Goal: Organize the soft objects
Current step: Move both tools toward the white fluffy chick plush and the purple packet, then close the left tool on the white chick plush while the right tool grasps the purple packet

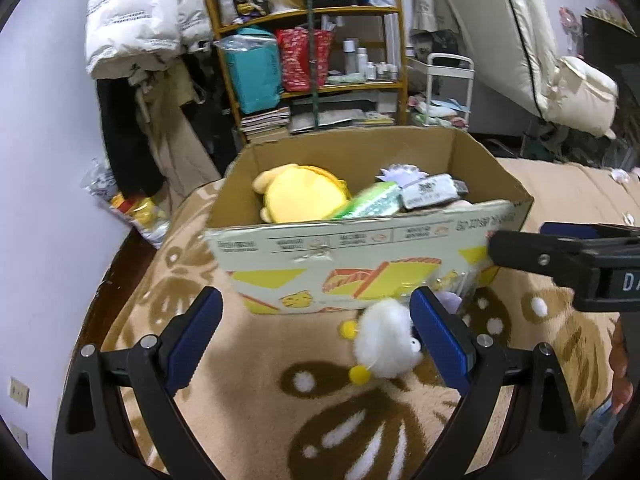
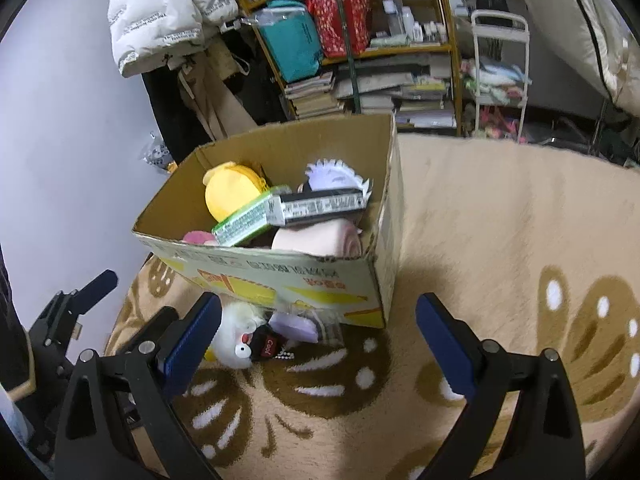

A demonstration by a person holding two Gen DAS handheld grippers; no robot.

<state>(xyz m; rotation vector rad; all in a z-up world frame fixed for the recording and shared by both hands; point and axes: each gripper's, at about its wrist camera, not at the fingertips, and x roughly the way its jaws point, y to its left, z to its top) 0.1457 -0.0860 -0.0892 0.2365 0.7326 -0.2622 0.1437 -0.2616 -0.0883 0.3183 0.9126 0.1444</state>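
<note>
**Ana:** Cluttered bedroom, shelves and coats at the back, and a tan patterned blanket (image 1: pixel 248 364) spread as the working surface. Start at the claws: what are they doing?

**Ben:** The left gripper (image 1: pixel 316 338) has its blue pads wide apart with nothing pressed between them. It is tilted down at the white plush toy (image 1: pixel 386 338), which lies on the blanket just inside the right-hand pad. The right gripper (image 2: pixel 318 338) is spread the same way and empty too; its left pad sits right next to the same toy.

**Ana:** So both are aimed at one thing?

**Ben:** Looks like it. I'd judge the wide spread is there because the plush is bulky and squashy, so the jaws need room to straddle it.

**Ana:** And around the toy?

**Ben:** A small black pouch (image 2: pixel 265 347) and a lilac item in clear wrapping (image 2: pixel 294 326) lie against it, all hard by the near wall of the cardboard box (image 1: pixel 360 256).

**Ana:** Why the box?

**Ben:** Probably the collecting place. It stands toward the blanket's far edge and already holds a yellow plush (image 1: pixel 302 196), a green packet (image 2: pixel 250 220) and a pink roll (image 2: pixel 316 242).

**Ana:** Risk?

**Ben:** Snagging the pouch along with the plush.
</note>
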